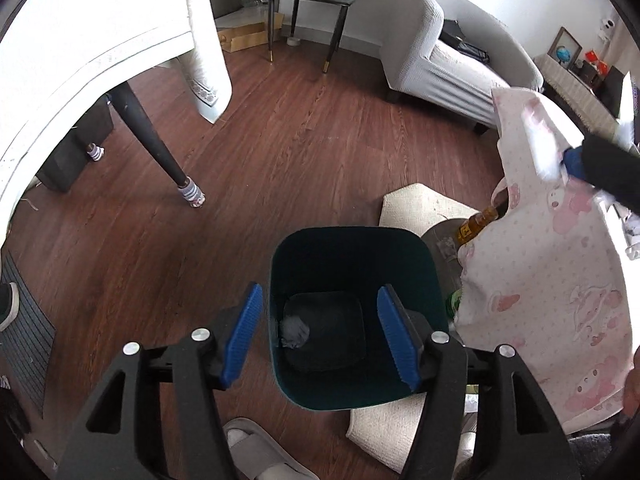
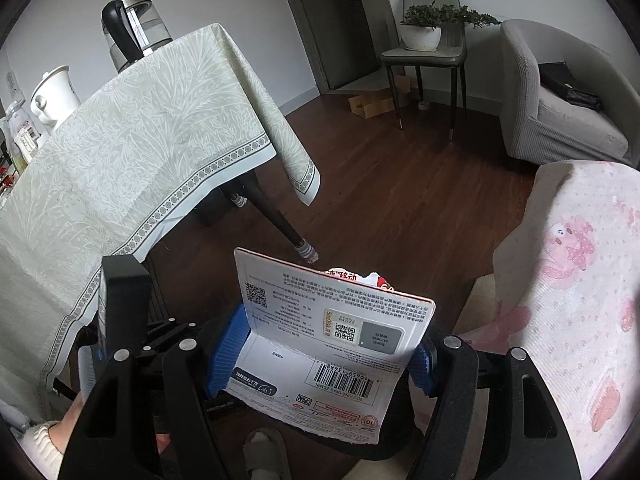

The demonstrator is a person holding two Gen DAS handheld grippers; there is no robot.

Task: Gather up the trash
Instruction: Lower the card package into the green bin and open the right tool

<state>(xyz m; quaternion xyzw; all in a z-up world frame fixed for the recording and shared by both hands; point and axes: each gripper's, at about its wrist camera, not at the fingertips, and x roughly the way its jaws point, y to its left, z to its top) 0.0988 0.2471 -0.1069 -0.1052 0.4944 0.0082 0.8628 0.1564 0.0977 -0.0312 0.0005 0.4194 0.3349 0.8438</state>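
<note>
Right tongs point(image 2: 320, 354) are clamped on a torn printed card package point(image 2: 340, 332), held above the floor beside the tabletop point(image 2: 120, 168) corner. Judged light, stiff yet creasable; the grip across its lower fold looks adequate. Left tongs point(image 1: 320, 336) stand wide apart, holding nothing, over the open bin point(image 1: 352, 320), which contains crumpled grey trash point(image 1: 294, 330). Room above the rim looks ample; a pink-print cloth point(image 1: 560, 280) crowds its right edge.

You get soft daylight, but the tablecloth point(image 1: 80, 40) blows out white at the left wrist view's upper left. Fisheye bending curves both frames' edges, with dark vignetted corners.
</note>
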